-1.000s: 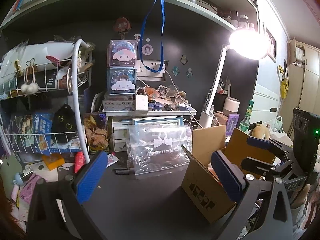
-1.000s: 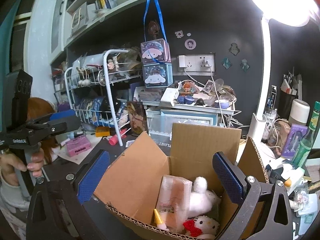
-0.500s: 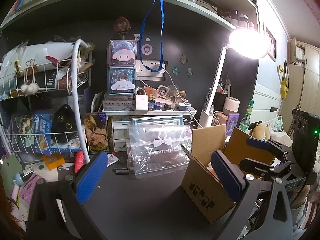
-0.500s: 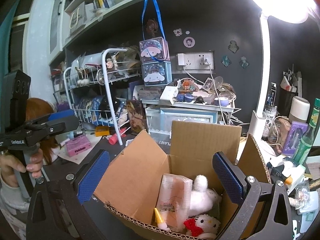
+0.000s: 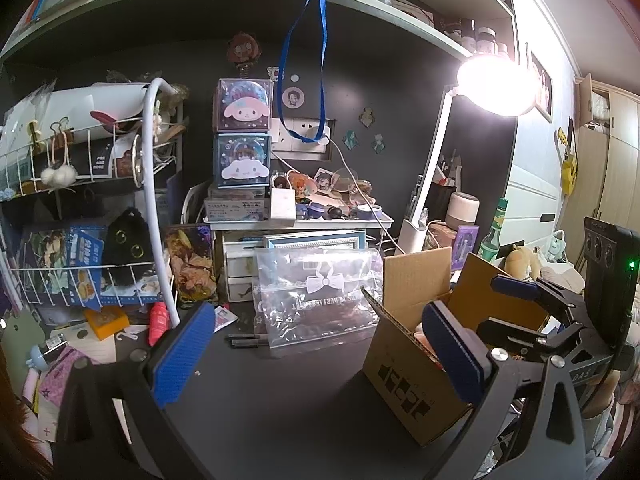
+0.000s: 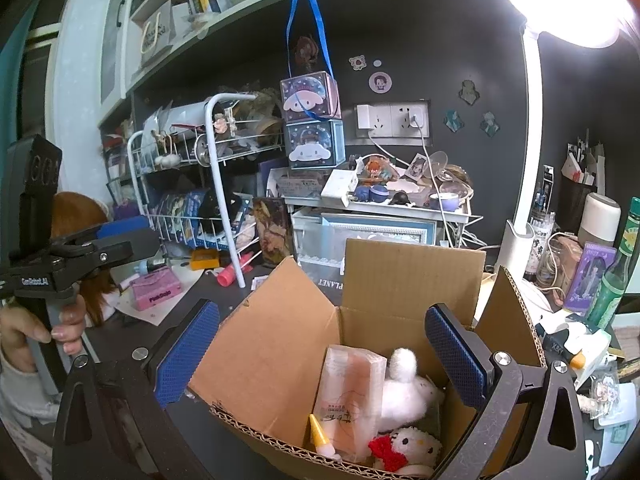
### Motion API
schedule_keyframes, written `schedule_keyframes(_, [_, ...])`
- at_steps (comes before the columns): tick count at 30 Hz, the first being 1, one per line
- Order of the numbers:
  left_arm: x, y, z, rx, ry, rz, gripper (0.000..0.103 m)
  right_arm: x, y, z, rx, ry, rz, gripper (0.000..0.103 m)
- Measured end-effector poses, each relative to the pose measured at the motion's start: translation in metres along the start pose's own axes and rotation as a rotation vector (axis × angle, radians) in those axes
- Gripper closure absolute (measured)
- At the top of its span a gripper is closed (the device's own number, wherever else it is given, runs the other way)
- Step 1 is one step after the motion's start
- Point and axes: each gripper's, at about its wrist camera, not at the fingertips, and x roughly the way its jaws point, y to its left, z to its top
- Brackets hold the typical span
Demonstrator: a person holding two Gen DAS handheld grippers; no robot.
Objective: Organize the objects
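Nothing shifting | both grippers (image 5: 320, 348) (image 6: 320, 354) gaping wide, empty | clear bag (image 5: 318, 296), 12 o'clock: light, floppy, slippery; pinching top edge.

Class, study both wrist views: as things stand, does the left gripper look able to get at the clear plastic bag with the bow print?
Probably yes. The left gripper is open and empty, the clear plastic bag stands straight ahead, and only bare dark desk lies between. The cardboard box sits off to the right.
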Motion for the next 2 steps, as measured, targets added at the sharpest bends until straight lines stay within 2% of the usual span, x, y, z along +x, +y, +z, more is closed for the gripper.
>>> schedule_keyframes(2, [0.0003, -0.0003, -0.0001, 0.001, 0.001, 0.001, 0.000, 0.0002, -0.0003, -0.0001, 0.000, 0.000, 0.000, 0.000])
